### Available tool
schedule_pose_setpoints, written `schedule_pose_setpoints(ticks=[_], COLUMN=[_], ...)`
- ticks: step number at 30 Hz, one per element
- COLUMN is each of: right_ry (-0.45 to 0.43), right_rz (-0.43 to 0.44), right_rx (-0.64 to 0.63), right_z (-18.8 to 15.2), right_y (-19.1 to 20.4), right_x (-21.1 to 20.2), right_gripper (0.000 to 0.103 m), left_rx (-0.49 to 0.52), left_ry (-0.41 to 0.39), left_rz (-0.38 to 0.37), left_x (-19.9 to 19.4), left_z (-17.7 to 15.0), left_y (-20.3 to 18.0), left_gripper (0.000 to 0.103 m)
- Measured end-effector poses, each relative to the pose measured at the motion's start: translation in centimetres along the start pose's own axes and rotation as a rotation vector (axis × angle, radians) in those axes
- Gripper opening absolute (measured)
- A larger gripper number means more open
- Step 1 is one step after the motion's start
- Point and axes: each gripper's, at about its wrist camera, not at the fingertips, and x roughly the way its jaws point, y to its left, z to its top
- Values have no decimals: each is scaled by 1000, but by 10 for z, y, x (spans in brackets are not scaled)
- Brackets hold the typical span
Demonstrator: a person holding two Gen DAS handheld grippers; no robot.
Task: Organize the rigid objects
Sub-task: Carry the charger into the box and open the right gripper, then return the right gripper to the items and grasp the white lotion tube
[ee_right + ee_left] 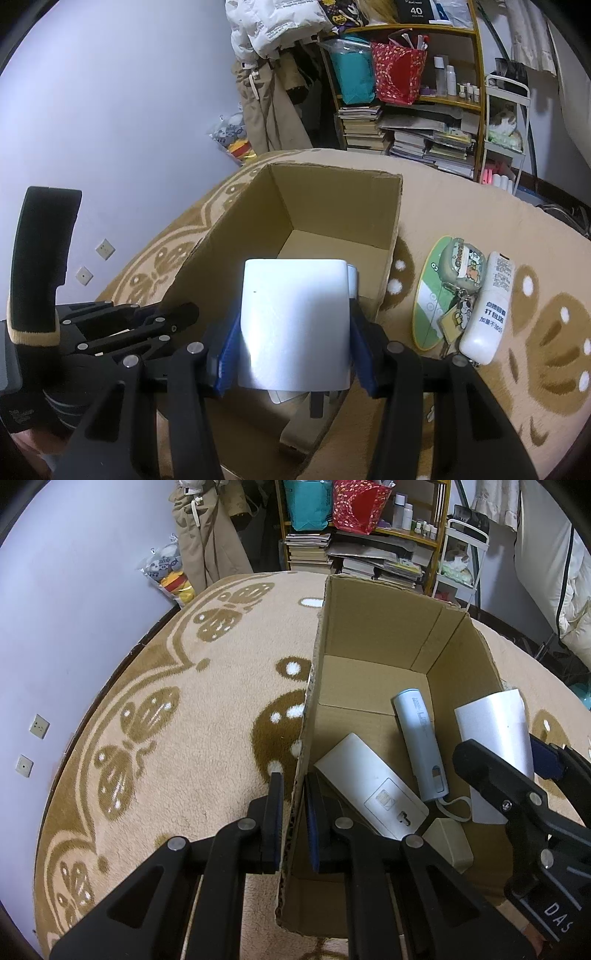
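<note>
A lived-in home room: patterned rug point(155, 738), crowded bookshelf point(406, 122), hanging coats point(269, 99).

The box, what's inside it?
Inside the box: a white slab, a blue tube and a beige block. The white block hides the rest.

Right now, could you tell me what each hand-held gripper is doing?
Left hand-held gripper: closed on the box wall.
Right hand-held gripper: holding a white block.
</note>
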Motion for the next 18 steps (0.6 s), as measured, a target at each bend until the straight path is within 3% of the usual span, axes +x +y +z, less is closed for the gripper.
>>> schedule_pose_setpoints(ticks=[7, 11, 16, 18], right_ry=[15, -33, -94, -109], right_rz=[-29, -39, -78, -97], right_rx=[-13, -31, -55, -54], right_z=[1, 5, 12, 14], right_y=[5, 9, 12, 10], right_x=[0, -9, -26, -30], right_gripper=[56, 57, 81, 84], left_rx=[-4, -5, -5, -10], left_ry=[2, 6, 4, 6], left_rz=[-3, -10, -2, -5], left_x=[0, 0, -1, -1], left_z=[0, 0, 0, 0], left_y=[0, 0, -1, 0], left_gripper=[12, 11, 12, 12])
